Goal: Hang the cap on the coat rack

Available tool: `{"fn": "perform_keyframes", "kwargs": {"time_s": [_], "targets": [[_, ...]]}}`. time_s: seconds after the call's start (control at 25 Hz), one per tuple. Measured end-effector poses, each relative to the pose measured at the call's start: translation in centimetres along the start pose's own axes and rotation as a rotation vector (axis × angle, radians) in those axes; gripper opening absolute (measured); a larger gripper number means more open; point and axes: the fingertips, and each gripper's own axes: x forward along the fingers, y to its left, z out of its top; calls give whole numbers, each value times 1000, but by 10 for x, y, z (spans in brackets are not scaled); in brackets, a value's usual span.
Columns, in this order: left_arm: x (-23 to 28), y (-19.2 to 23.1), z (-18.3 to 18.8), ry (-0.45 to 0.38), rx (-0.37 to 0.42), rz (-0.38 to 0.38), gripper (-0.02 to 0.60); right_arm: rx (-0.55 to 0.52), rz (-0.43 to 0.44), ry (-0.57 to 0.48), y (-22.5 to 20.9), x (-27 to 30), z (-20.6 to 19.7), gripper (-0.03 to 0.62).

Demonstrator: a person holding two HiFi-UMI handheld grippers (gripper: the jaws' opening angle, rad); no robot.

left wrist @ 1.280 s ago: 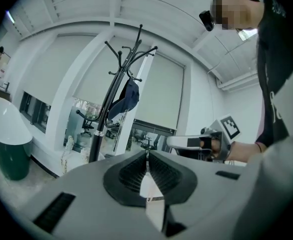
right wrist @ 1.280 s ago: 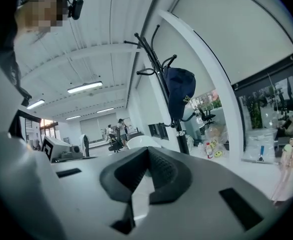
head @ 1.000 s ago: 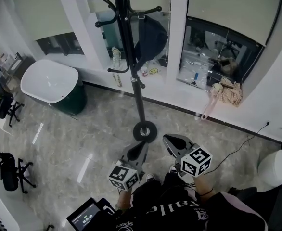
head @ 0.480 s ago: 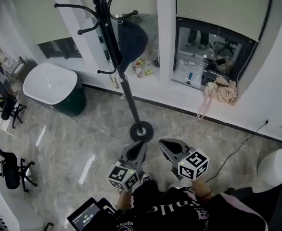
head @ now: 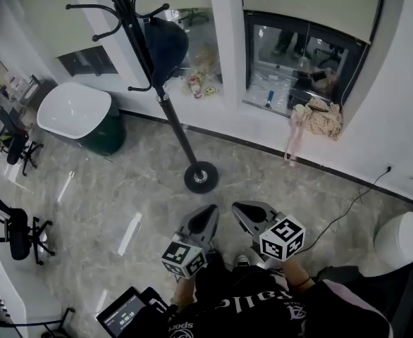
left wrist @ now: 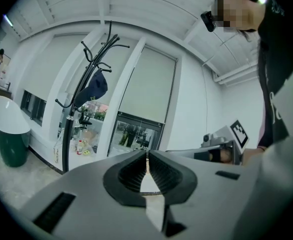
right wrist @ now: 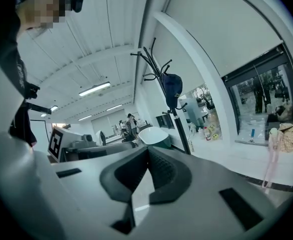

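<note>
A dark navy cap [head: 165, 46] hangs from a hook of the black coat rack [head: 171, 118], whose round base [head: 201, 177] stands on the marble floor. My left gripper [head: 208, 213] and right gripper [head: 240, 210] are held low and side by side, close to the person's body and well short of the rack. Both are shut with nothing between the jaws. The left gripper view shows the cap [left wrist: 94, 88] on the rack [left wrist: 75, 109] far off to the left. From the right gripper view the cap [right wrist: 172, 89] hangs high on the rack [right wrist: 180, 126] ahead.
A white tub on a green base [head: 76, 115] stands left of the rack. A beige bag [head: 318, 118] hangs off the window ledge. Black office chairs [head: 16, 234] are at the left edge, a cable [head: 347, 210] lies on the floor at the right, and a small screen [head: 122, 315] sits by the feet.
The rack and cap have slid left and farther off in the head view, as the view moved back. Both grippers stay shut and low in about the same place.
</note>
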Motion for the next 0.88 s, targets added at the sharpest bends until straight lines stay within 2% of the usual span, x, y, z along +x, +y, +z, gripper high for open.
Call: {"fn": "perform_keyframes", "kwargs": {"time_s": [0.28, 0.68, 0.88], "targets": [[-18, -33, -17, 16, 11, 38, 5, 25, 21, -2, 10, -34, -20, 17], [-38, -64, -11, 3, 45, 23, 5, 23, 8, -40, 25, -60, -23, 17], [-61, -67, -16, -3, 40, 33, 5, 11, 28, -23, 48, -57, -33, 17]]}}
